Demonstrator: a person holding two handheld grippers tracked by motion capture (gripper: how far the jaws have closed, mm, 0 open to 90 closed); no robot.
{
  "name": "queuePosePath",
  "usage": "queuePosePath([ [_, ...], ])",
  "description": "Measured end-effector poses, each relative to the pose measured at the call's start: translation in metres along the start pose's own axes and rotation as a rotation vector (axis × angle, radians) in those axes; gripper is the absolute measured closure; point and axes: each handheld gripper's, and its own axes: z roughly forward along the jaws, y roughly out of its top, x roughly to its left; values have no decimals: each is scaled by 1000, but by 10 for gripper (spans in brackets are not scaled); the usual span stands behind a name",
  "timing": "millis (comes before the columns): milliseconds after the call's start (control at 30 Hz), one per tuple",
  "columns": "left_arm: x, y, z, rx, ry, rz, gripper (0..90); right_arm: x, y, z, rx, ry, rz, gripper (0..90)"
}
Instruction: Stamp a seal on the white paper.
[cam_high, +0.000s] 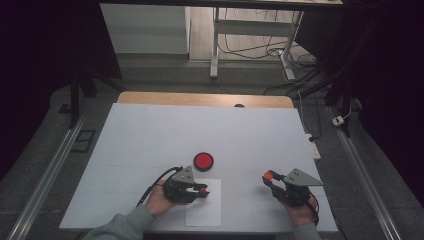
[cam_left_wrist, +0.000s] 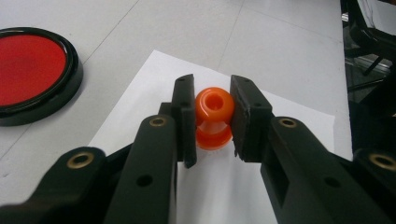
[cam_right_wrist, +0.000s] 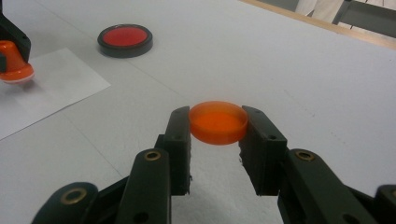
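My left gripper (cam_high: 202, 190) is shut on an orange knob-shaped stamp (cam_left_wrist: 213, 116), pinched by its round head between both jaws. The stamp's base hangs over a white paper sheet (cam_left_wrist: 154, 93) at the table's front; I cannot tell whether it touches. In the right gripper view the stamp (cam_right_wrist: 14, 63) shows at the far left over the sheet (cam_right_wrist: 56, 84). My right gripper (cam_high: 269, 176) is shut on a flat orange round cap (cam_right_wrist: 218, 122), held level just above the table. A red ink pad in a black case (cam_high: 203, 161) lies behind the paper.
A white mat (cam_high: 150, 135) covers the table, with a wooden edge (cam_high: 205, 99) at the far side. Beyond it are desk legs and cables on the floor (cam_high: 250, 50). Metal rails (cam_high: 45, 175) run along both sides of the table.
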Motion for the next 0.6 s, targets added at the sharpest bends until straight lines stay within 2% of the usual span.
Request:
queuePosePath([
  [600, -1, -2, 4, 7, 27, 14, 725, 0, 0, 0, 1, 1, -1, 640],
])
